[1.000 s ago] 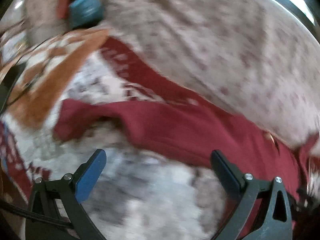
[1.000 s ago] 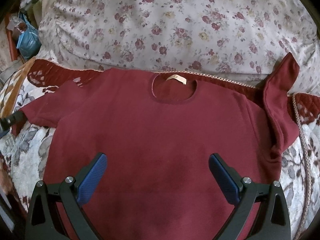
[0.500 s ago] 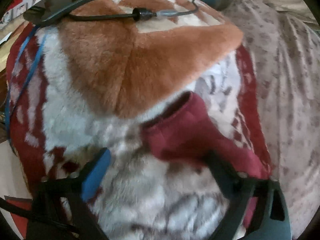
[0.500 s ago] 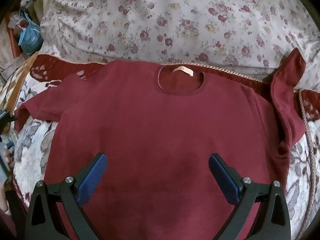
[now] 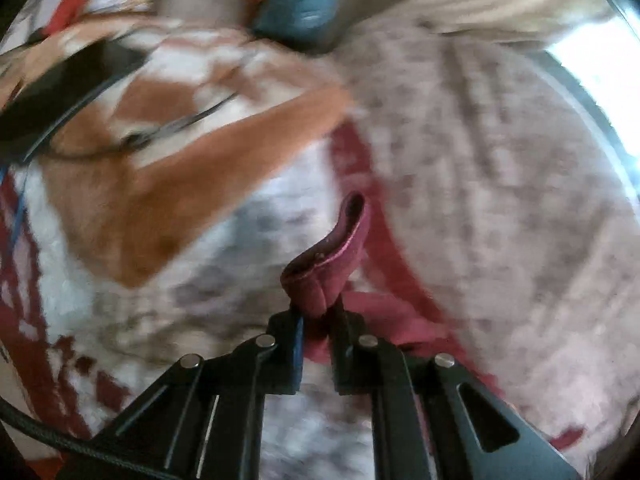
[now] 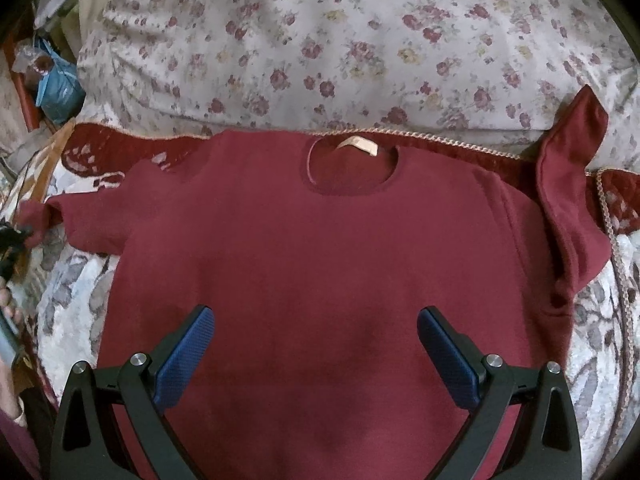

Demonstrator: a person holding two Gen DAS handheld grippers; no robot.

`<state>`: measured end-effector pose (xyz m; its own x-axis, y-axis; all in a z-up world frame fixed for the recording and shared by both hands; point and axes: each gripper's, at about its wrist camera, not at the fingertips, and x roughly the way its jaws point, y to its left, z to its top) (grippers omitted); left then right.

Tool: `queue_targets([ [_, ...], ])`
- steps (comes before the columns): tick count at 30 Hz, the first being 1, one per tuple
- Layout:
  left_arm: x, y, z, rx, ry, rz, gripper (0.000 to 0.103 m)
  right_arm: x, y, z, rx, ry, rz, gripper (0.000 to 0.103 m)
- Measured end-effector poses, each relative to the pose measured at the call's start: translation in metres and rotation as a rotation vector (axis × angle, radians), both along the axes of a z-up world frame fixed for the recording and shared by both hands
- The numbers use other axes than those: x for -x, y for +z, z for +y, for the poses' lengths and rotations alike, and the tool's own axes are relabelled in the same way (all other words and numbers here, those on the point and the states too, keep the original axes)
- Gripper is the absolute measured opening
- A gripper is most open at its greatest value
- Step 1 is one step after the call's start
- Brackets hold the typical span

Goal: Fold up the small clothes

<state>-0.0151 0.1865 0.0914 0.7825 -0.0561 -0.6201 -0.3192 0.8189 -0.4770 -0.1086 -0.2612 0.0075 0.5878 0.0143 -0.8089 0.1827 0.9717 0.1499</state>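
The maroon short-sleeved shirt [image 6: 312,280] lies flat, front up, on the patterned bedspread [image 6: 68,300], its collar toward the floral quilt [image 6: 340,40]; the left gripper [image 5: 318,320] is clamped on the cuff of the shirt's left-hand sleeve [image 5: 332,264], while the right gripper [image 6: 316,344] hangs over the shirt's lower body, jaws wide apart and empty; the sleeve fold seems to be starting; next, that sleeve likely needs carrying inward across the chest.

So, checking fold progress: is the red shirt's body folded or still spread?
Spread: the red shirt lies flat, neckline showing, no body fold yet.
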Motion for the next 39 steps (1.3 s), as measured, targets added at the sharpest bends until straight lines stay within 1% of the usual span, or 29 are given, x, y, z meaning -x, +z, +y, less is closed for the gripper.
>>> queue_targets([
  [3,-0.005,0.031,-0.041,-0.018,-0.112,-0.050,0.009,0.001,0.008,-0.009,-0.011,-0.019,-0.016,0.103],
  [6,-0.019,0.062,-0.103,-0.022,-0.266,-0.091,0.009,0.005,0.020,-0.023,-0.025,-0.055,-0.050,0.103],
  [7,-0.022,0.069,-0.127,-0.035,-0.315,-0.099,0.009,0.007,0.023,-0.028,-0.030,-0.065,-0.061,0.103],
  [10,-0.025,0.074,-0.191,-0.058,-0.438,-0.101,0.009,0.013,0.032,-0.045,-0.058,-0.106,-0.102,0.103],
  [12,-0.024,0.069,-0.234,-0.069,-0.520,-0.092,0.009,0.017,0.036,-0.057,-0.075,-0.134,-0.127,0.103],
  [14,-0.018,0.058,-0.282,-0.091,-0.603,-0.076,0.009,0.019,0.038,-0.067,-0.078,-0.160,-0.139,0.103],
  [15,-0.017,0.051,-0.299,-0.094,-0.633,-0.064,0.009,0.021,0.039,-0.073,-0.079,-0.174,-0.148,0.103],
  [17,-0.015,0.029,-0.340,-0.107,-0.717,-0.014,0.009,0.023,0.039,-0.089,-0.080,-0.216,-0.161,0.103],
  [18,-0.015,0.018,-0.354,-0.113,-0.750,0.008,0.009,0.026,0.038,-0.096,-0.082,-0.237,-0.167,0.103],
  [19,-0.014,0.002,-0.372,-0.117,-0.796,0.045,0.010,0.030,0.037,-0.106,-0.091,-0.276,-0.184,0.103],
  [20,-0.012,-0.009,-0.382,-0.115,-0.825,0.075,0.014,0.033,0.036,-0.113,-0.097,-0.300,-0.201,0.103],
  [21,-0.014,-0.019,-0.386,-0.108,-0.844,0.103,0.018,0.037,0.034,-0.121,-0.104,-0.339,-0.222,0.103],
  [23,-0.015,-0.035,-0.388,-0.078,-0.880,0.161,0.038,0.040,0.031,-0.131,-0.115,-0.380,-0.218,0.103],
  [25,-0.016,-0.033,-0.369,-0.061,-0.864,0.182,0.046,0.038,0.028,-0.134,-0.131,-0.369,-0.207,0.103],
  [27,-0.011,-0.019,-0.340,-0.094,-0.829,0.165,0.060,0.034,0.027,-0.128,-0.119,-0.340,-0.200,0.103],
  [28,-0.006,-0.012,-0.318,-0.132,-0.791,0.159,0.074,0.029,0.026,-0.120,-0.109,-0.308,-0.195,0.103],
  [29,-0.001,-0.008,-0.295,-0.173,-0.742,0.152,0.082,0.026,0.023,-0.114,-0.104,-0.283,-0.188,0.103],
  [31,0.003,-0.006,-0.255,-0.266,-0.624,0.149,0.085,0.018,0.017,-0.099,-0.097,-0.233,-0.173,0.101],
  [32,0.002,-0.010,-0.238,-0.319,-0.565,0.170,0.085,0.010,0.013,-0.089,-0.093,-0.206,-0.163,0.096],
  [33,0.000,-0.016,-0.223,-0.358,-0.519,0.191,0.085,0.001,0.009,-0.081,-0.086,-0.178,-0.150,0.094],
  [34,-0.003,-0.023,-0.212,-0.374,-0.490,0.200,0.085,-0.010,0.005,-0.073,-0.070,-0.148,-0.132,0.091],
  [35,-0.005,-0.031,-0.202,-0.382,-0.466,0.210,0.085,-0.017,0.000,-0.067,-0.051,-0.130,-0.115,0.090],
  [36,-0.010,-0.040,-0.195,-0.384,-0.444,0.237,0.085,-0.028,-0.006,-0.061,-0.021,-0.121,-0.088,0.090],
  [37,-0.016,-0.051,-0.188,-0.373,-0.437,0.284,0.085,-0.043,-0.015,-0.057,0.020,-0.129,-0.049,0.089],
  [38,-0.024,-0.060,-0.184,-0.342,-0.454,0.333,0.085,-0.049,-0.022,-0.056,0.039,-0.139,-0.029,0.088],
  [39,-0.029,-0.064,-0.182,-0.319,-0.468,0.361,0.085,-0.063,-0.032,-0.057,0.061,-0.158,0.008,0.086],
])
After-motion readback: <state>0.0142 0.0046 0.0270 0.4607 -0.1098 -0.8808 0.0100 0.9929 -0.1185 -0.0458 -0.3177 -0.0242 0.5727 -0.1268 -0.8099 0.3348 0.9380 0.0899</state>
